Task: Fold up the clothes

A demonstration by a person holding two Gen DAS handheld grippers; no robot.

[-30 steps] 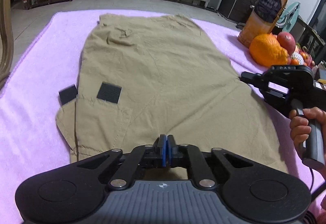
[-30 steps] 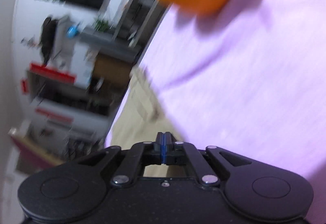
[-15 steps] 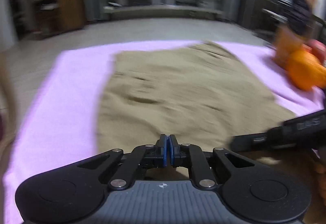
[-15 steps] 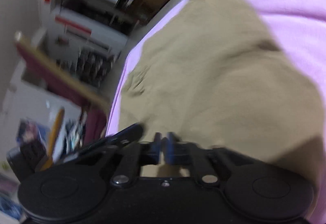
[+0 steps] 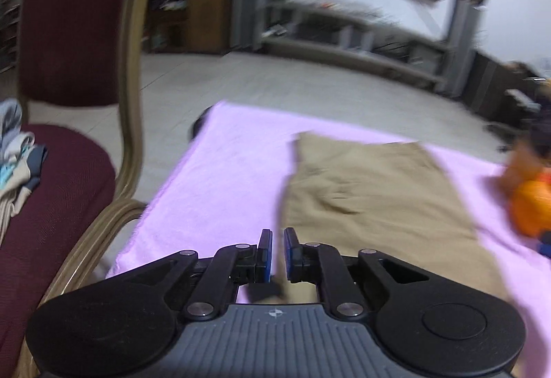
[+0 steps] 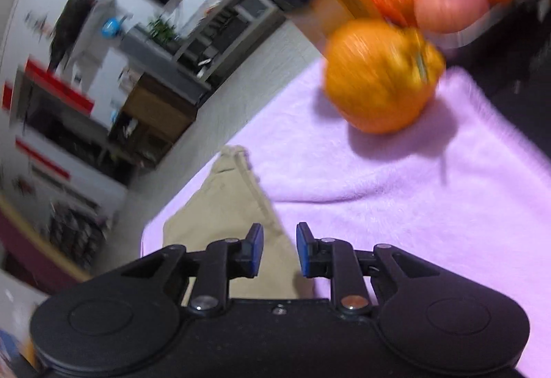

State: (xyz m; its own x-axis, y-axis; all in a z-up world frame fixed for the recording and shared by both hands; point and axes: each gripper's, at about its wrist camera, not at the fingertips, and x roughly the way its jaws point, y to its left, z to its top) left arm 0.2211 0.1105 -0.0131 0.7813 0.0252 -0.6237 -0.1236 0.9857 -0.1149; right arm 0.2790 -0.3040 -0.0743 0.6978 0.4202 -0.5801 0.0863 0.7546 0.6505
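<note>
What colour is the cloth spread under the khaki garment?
Light lilac-pink blanket, clearest in the right wrist view, under the khaki garment.

My two black handheld grippers

I'm seeing my left gripper [image 5: 277, 252] and right gripper [image 6: 279, 250] showing blue pads, silver screws, round side discs.

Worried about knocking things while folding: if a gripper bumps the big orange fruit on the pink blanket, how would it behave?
The orange fruit looks round, so it would probably roll. The pink blanket is plush and may slow it. Its bulk suggests some weight.
</note>
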